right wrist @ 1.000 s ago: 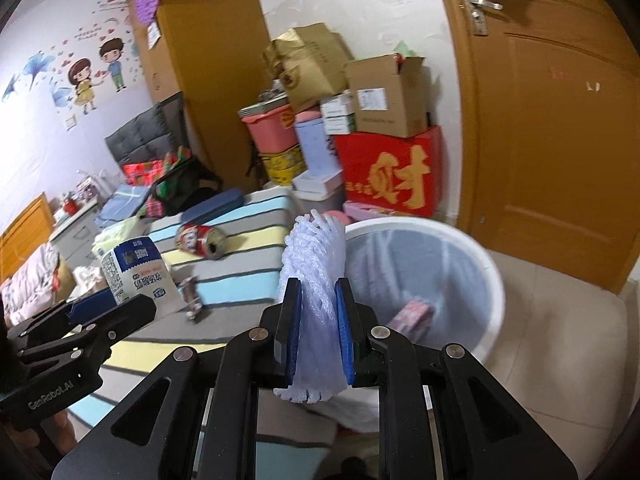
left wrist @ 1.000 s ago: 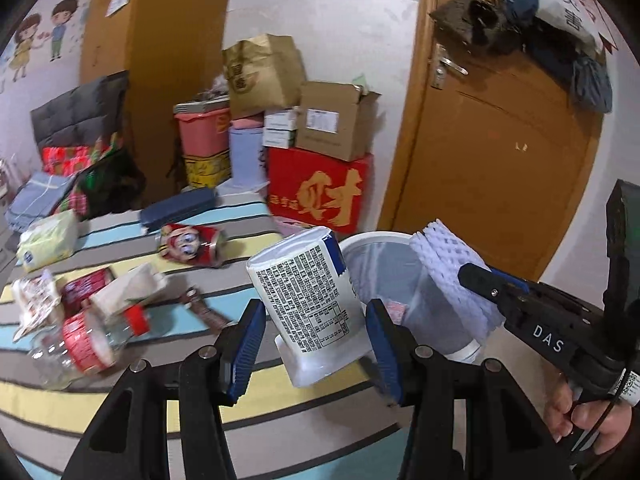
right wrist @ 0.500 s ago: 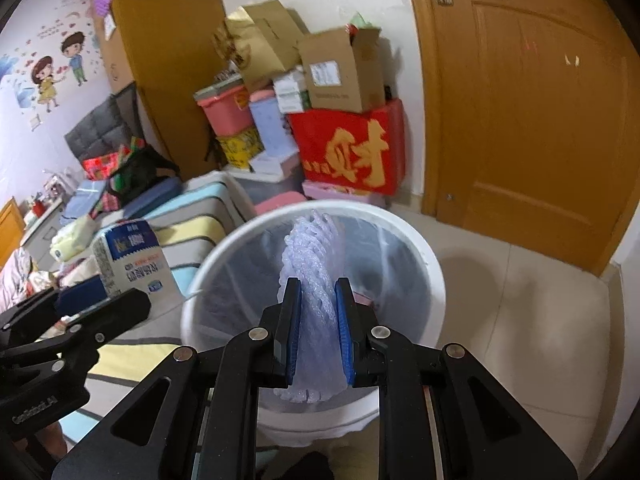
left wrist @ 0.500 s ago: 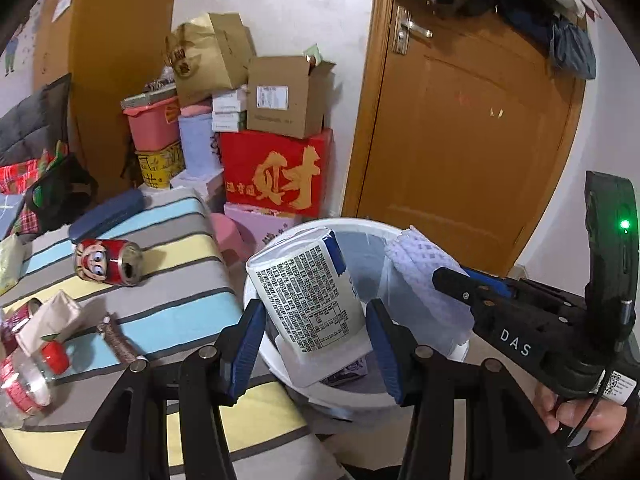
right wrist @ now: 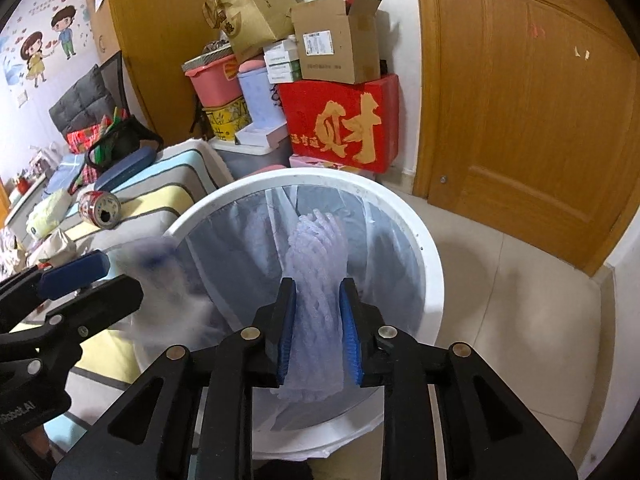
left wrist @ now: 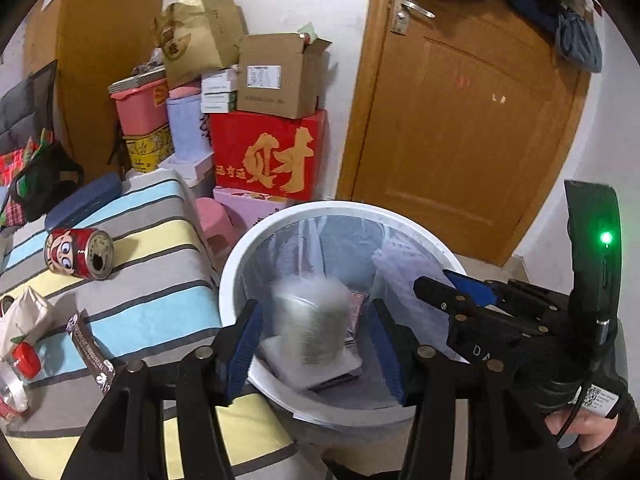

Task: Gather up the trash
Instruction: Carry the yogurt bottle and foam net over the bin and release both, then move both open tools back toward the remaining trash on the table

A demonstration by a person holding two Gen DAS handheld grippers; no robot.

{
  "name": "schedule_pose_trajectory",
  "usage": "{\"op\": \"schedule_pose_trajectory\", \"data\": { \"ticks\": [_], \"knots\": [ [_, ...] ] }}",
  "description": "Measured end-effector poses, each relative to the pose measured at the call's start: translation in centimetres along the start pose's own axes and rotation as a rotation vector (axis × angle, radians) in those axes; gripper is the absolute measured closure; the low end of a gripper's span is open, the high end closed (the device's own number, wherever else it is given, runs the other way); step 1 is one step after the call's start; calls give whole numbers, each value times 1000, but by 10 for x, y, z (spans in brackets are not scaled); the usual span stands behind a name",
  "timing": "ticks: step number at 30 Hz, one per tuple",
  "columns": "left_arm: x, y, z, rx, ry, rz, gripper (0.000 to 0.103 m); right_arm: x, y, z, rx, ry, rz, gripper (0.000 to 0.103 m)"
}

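Note:
A white trash bin (left wrist: 240,256) with a clear liner stands beside the striped table; it also shows in the right wrist view (right wrist: 432,264). My left gripper (left wrist: 316,340) is open over the bin. The white milk carton (left wrist: 312,316) is a blur between its jaws, falling into the bin; it is a blur in the right wrist view (right wrist: 160,280) too. My right gripper (right wrist: 318,336) is over the bin with its jaws slightly apart around a white foam net (right wrist: 316,280); whether they still grip it I cannot tell. Wrappers lie at the bin's bottom.
On the striped table (left wrist: 152,280) lie a red can (left wrist: 80,254), a brown wrapper (left wrist: 90,352), a paper bag (left wrist: 24,316) and a bottle with a red cap (left wrist: 16,372). Stacked boxes (left wrist: 268,152) and a wooden door (left wrist: 460,120) stand behind the bin.
My left gripper has opened and let go of the milk carton, which is dropping into the bin. My right gripper's jaws have widened around the foam net. Both grippers moved further over the bin.

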State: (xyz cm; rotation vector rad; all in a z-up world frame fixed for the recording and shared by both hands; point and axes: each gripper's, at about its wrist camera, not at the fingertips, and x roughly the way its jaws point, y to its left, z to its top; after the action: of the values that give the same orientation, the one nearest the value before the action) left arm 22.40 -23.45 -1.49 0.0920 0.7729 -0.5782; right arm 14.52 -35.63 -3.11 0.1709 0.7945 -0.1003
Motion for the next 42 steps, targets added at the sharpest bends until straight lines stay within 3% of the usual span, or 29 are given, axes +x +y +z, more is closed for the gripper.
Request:
{"op": "schedule_pose_trajectory", "data": {
  "ticks": [1, 2, 3, 27, 42],
  "knots": [
    [-1, 1, 0, -1, -3, 6, 34, 0, 0, 0, -1, -1, -3, 67],
    [-1, 2, 0, -5, -4, 6, 34, -1, 0, 0, 0, -4, -9, 59],
    [-2, 4, 0, -11, -2, 2, 34, -2, 0, 0, 1, -10, -13, 57],
    [-74, 40, -18, -97, -103, 48, 34, -34, 42, -4, -13, -104, 49, 57],
    [-142, 97, -50, -171, -181, 161, 34, -45, 96, -10, -63, -137, 131, 56]
  ]
}}
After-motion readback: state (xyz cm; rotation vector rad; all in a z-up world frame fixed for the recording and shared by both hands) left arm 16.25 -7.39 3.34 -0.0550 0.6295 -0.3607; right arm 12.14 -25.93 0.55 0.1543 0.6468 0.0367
